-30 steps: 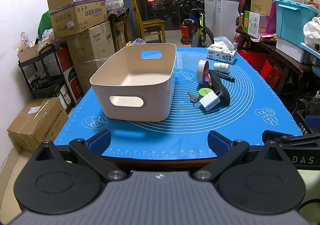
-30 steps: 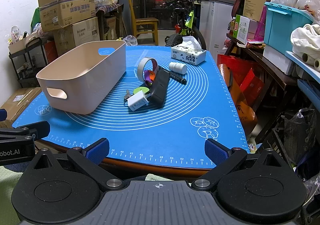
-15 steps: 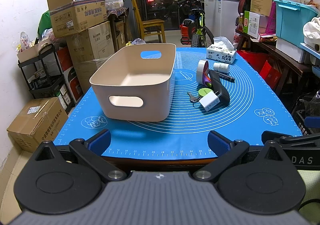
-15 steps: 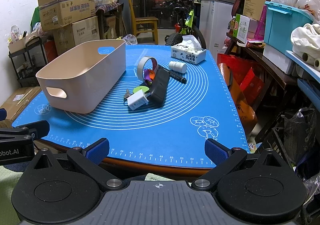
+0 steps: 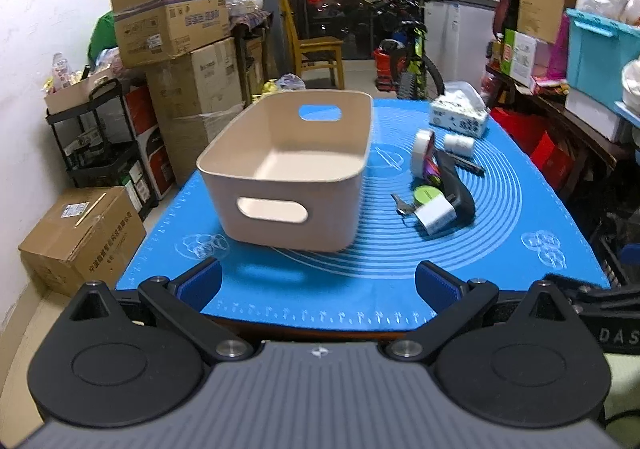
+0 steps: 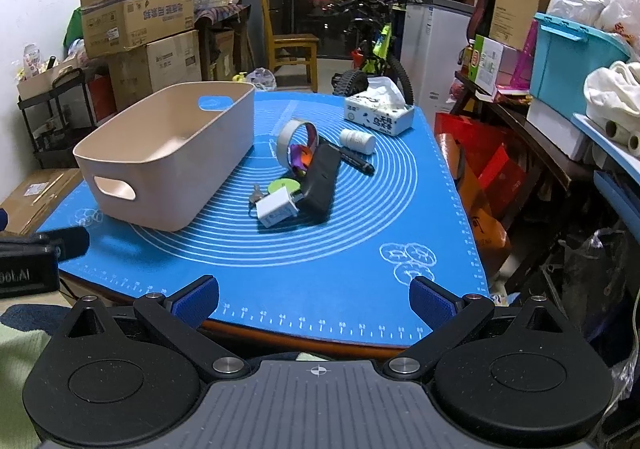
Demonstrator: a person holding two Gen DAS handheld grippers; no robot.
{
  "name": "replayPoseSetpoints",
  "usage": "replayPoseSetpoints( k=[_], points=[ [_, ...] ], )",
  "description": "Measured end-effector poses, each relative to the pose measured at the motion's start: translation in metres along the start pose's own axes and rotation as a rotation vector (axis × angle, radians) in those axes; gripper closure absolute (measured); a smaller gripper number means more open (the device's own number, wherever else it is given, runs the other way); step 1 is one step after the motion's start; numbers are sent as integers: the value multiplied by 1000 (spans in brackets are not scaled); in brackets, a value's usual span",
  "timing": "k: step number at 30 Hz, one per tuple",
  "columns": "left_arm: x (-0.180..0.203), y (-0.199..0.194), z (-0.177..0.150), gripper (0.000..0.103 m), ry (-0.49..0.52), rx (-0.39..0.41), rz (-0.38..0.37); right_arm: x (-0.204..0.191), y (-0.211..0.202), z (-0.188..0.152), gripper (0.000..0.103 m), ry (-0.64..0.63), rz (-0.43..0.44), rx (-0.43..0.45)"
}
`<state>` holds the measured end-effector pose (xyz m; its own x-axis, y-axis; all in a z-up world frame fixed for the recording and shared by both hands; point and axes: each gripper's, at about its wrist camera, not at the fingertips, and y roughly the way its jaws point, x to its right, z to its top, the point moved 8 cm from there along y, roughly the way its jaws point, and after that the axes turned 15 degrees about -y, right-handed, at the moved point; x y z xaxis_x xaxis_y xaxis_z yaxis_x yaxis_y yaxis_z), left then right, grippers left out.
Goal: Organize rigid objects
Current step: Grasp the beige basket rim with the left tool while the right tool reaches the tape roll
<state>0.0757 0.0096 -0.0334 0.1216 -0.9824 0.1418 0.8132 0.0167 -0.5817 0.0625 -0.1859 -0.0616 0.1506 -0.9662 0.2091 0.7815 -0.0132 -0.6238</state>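
Beige bin point(image 5: 288, 169) stands empty on the blue-matted surface point(image 5: 500, 249), small items clustered just beside it: white adapter point(image 6: 276, 211), black case point(image 6: 320, 181), tape roll point(image 6: 294, 139). Left tongs point(image 5: 318, 281) and right tongs point(image 6: 314, 295) both spread wide at the near edge, gripping nothing.

The bin point(image 6: 168, 165) sits on the left of the mat point(image 6: 360, 249) – right of it is a cluster: tape roll point(image 6: 294, 141), charger point(image 6: 276, 211), case point(image 6: 320, 181) – with the pill bottle point(image 6: 357, 141) and tissue box point(image 6: 380, 115) behind.
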Motion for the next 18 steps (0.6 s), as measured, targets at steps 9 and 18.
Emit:
replayPoseSetpoints(
  k=[9, 18],
  points=[
    [-9, 10, 39, 1, 43, 44, -27, 2, 10, 40, 2, -15, -7, 63],
    [-33, 49, 92, 1, -12, 56, -30, 10, 54, 104, 2, 4, -45, 127]
  ],
)
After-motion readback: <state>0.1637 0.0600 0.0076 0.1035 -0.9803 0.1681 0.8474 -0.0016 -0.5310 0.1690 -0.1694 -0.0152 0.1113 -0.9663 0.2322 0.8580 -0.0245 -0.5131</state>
